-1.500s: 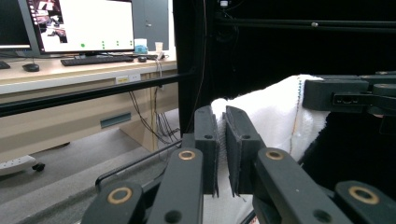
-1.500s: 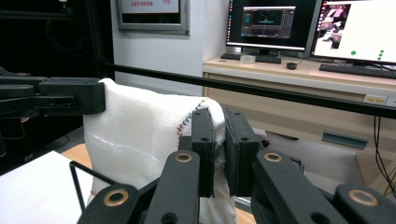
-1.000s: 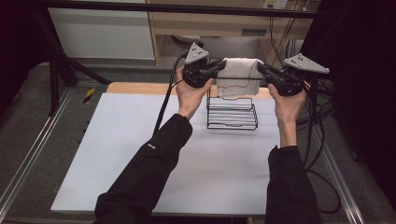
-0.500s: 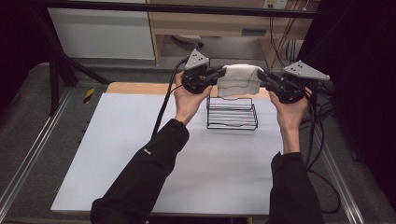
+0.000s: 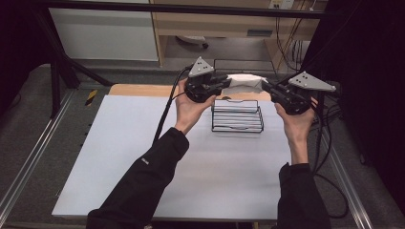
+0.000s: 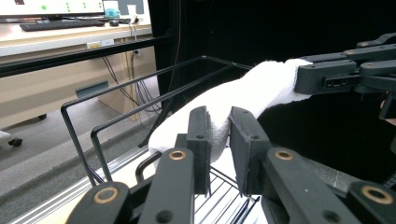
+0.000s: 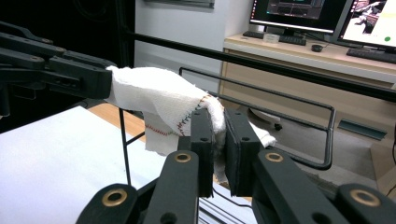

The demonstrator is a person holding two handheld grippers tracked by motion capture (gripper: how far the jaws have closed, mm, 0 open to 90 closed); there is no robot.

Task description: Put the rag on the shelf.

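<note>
Both grippers have carried the white cloth (image 5: pixel 245 82) back and up, out past the far rail of the black wire rack (image 5: pixel 237 116).

I have the left gripper (image 5: pixel 223 84) clamped on one end of the cloth and the right gripper (image 5: pixel 265 87) clamped on the other, so it hangs stretched between them, above and just behind the rack on the table (image 5: pixel 143 157). I judge the step to be draping it over a rail: I should keep both ends level and taut, lower evenly until the fold sits on the wire, and only then loosen either grip.
</note>
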